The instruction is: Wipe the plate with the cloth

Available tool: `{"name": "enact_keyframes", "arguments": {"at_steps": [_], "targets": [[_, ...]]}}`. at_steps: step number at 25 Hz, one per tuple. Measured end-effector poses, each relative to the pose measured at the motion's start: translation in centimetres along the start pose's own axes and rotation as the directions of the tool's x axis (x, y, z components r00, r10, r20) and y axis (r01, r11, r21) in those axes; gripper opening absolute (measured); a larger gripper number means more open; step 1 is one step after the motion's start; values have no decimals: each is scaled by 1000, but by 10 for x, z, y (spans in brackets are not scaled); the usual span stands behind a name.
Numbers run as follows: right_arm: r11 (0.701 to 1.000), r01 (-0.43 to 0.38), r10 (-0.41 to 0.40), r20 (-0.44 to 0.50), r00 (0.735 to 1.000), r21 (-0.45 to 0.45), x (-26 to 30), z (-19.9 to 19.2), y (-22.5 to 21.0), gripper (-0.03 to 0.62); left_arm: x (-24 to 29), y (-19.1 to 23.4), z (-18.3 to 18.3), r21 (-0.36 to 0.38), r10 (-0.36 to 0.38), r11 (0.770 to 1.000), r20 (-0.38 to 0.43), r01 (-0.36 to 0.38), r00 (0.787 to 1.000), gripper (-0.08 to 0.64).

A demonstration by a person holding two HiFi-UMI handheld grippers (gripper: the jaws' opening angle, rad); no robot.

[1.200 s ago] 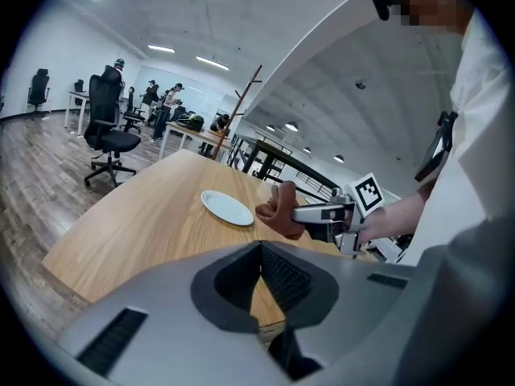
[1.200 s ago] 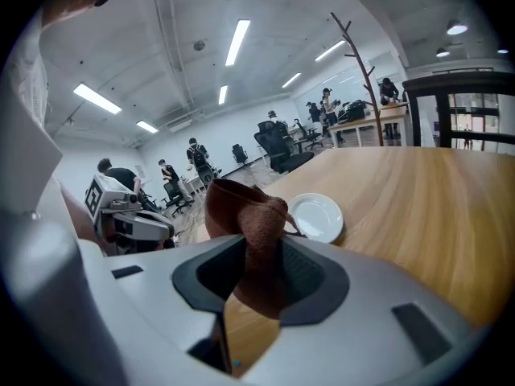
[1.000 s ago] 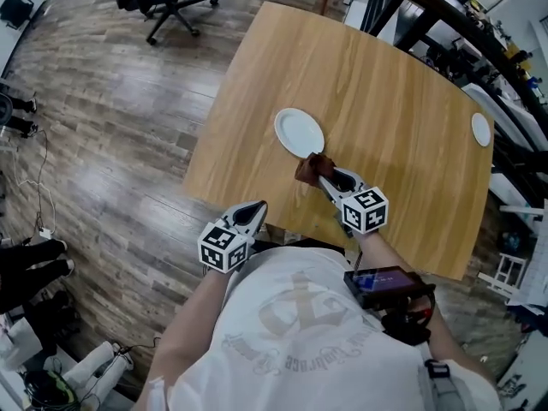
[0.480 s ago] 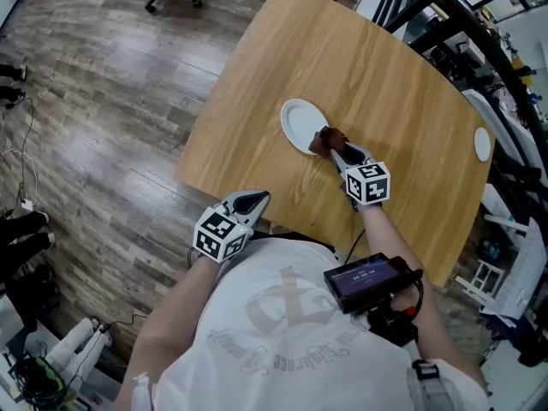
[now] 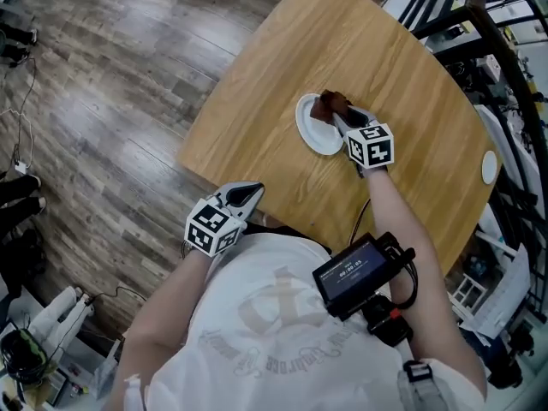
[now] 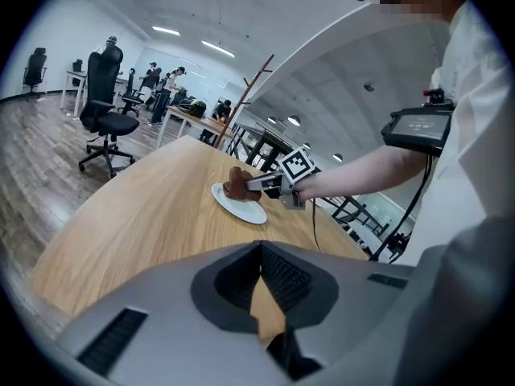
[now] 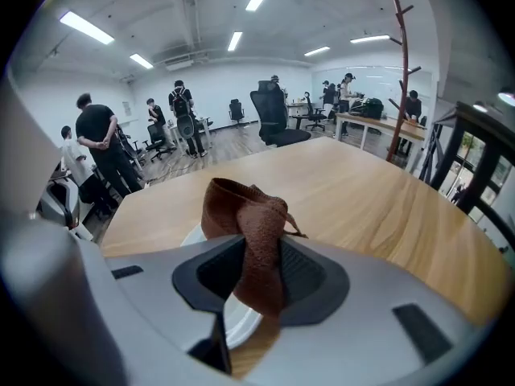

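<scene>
A white plate [image 5: 317,130] lies on the wooden table [image 5: 257,101]. My right gripper [image 5: 340,118] is shut on a brown cloth [image 5: 330,104], which bunches over the plate's far edge. From the right gripper view the cloth [image 7: 253,232] hangs between the jaws, with the plate [image 7: 241,320] showing beneath. My left gripper [image 5: 247,197] hangs shut and empty off the table's near edge. From the left gripper view the plate [image 6: 239,207], the cloth [image 6: 236,185] and the right gripper [image 6: 259,185] lie ahead.
A second small white plate [image 5: 489,167] sits at the table's far right edge. Dark metal racks [image 5: 479,24] stand behind the table. Office chairs [image 6: 103,111] and several people [image 7: 100,147] occupy the wooden floor beyond.
My right gripper has carried the brown cloth from beside the plate's near rim across onto its far side. The left gripper stays low by the table edge.
</scene>
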State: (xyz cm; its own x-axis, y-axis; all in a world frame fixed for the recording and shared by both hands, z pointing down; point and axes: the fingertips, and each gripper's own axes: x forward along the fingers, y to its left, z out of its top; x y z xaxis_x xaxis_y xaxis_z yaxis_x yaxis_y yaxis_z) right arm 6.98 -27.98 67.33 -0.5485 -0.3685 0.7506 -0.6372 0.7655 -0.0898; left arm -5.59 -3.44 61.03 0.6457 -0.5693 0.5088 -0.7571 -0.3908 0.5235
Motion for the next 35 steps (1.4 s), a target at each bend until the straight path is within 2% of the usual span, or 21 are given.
{"name": "enact_keyframes", "arguments": {"at_steps": [4,8,14,19,23,30,35], "targets": [[999,-25,25,3,1000,-41,20,23,9,129,-5,6,-1,-9,11,1000,5,-11,1000,11],[996,-45,43,-20,999,-79,26,25,15,129,-4,8,-1,-12,11,1000,3,-11,1000,11],[995,-43,38,-61,997,-93,1,-9,22,129,-1,5,-1,2,-9,1000,0,9,1000,11],[982,-110,94,-112,989,-151,-33,-44,39,129,5,-3,0,15,-30,999,-8,30,1000,11],[976,-137,115,-134,984,-171,-39,-55,44,130,6,-3,-2,6,-30,1000,-5,30,1000,11],[970,-125,102,-119,988,-209,-3,-24,43,130,0,0,-6,-6,-7,1000,-2,7,1000,11],[979,-85,69,-91,993,-184,24,8,36,129,-8,6,-8,-23,15,1000,2,-15,1000,11]]}}
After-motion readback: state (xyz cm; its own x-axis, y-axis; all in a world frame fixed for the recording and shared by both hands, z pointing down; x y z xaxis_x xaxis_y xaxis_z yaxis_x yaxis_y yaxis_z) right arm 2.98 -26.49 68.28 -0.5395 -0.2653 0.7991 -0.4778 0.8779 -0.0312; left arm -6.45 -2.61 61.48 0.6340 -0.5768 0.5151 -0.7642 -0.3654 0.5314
